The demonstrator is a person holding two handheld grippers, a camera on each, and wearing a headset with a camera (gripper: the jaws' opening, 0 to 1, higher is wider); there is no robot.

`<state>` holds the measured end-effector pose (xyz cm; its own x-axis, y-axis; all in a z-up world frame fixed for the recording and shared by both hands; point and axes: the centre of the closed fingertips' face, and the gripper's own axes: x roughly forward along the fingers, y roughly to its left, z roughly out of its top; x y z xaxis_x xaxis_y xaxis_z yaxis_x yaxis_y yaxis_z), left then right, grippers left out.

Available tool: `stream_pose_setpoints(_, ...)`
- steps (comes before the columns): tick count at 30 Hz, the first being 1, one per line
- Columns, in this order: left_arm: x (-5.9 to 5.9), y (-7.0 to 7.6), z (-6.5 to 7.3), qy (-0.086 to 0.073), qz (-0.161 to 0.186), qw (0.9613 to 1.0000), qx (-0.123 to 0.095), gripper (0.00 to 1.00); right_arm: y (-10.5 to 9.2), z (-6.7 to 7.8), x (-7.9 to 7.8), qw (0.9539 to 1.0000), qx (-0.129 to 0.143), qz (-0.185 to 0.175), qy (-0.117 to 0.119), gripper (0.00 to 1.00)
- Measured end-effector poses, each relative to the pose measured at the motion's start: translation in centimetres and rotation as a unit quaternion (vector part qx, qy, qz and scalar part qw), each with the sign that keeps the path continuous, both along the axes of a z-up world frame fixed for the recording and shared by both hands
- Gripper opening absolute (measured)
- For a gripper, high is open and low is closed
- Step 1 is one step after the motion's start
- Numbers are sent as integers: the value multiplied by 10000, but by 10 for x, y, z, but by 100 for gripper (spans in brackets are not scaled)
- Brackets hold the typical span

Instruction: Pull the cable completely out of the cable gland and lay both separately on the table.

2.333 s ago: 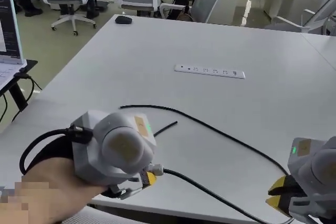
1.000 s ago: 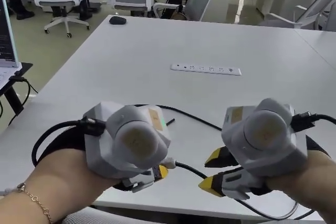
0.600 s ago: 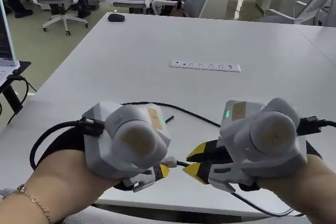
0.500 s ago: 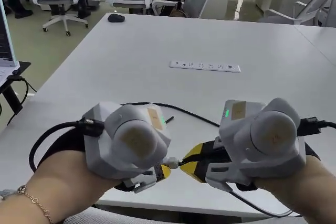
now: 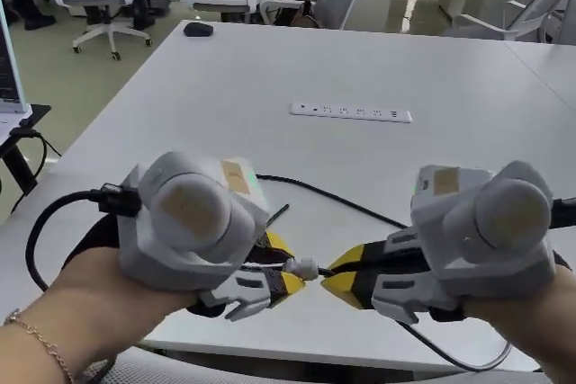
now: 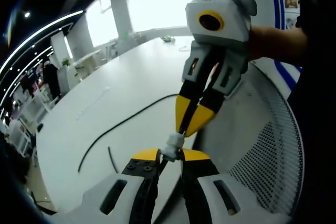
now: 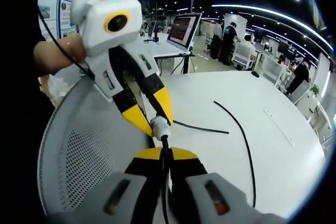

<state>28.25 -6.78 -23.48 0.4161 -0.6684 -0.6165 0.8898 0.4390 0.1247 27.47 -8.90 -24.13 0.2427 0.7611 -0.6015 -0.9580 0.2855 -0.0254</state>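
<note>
Pinching the white cable gland (image 6: 172, 144) between pressed-together yellow tips, the left gripper (image 6: 170, 155) meets the right gripper (image 7: 163, 153) nose to nose above the near edge of the table (image 5: 387, 51). The right one is clamped on the black cable (image 7: 165, 142) just behind the gland. Each part thus has its own hold, and I judge the two can be drawn apart along the cable's line. The cable is not yet out of the gland, and nothing is laid down. From the head view the cable's slack is seen crossing the table, short of the power strip (image 5: 349, 113). The gripper views add what the housings hide from above: where each pair of tips bites, and a mesh chair back (image 7: 79, 150) below the near edge.
</note>
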Motion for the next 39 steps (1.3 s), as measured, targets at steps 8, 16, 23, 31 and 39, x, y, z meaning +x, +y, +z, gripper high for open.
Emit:
stream_pose_setpoints(8, 7, 10, 7, 43, 241, 9993, -269, 16, -22, 8, 7, 9998, 41, -208, -44, 3)
stream_pose_setpoints(16, 10, 19, 6, 31, 415, 9988, -255, 17, -57, 3, 15, 9982, -261, -535, -102, 3)
stream_pose_setpoints(23, 8, 19, 2, 36, 390, 9991, -175, 17, -82, -14, 16, 9944, -777, -699, -162, 3)
stream_pose_setpoints(31, 6, 23, -2, 8, 360, 9994, -2, 17, -108, -35, 15, 9876, -1247, -951, -16, 3)
stream_pose_setpoints(39, 5, 25, -4, 31, 372, 9993, 42, 17, -129, -52, 18, 9807, -1541, -1184, 215, 3)
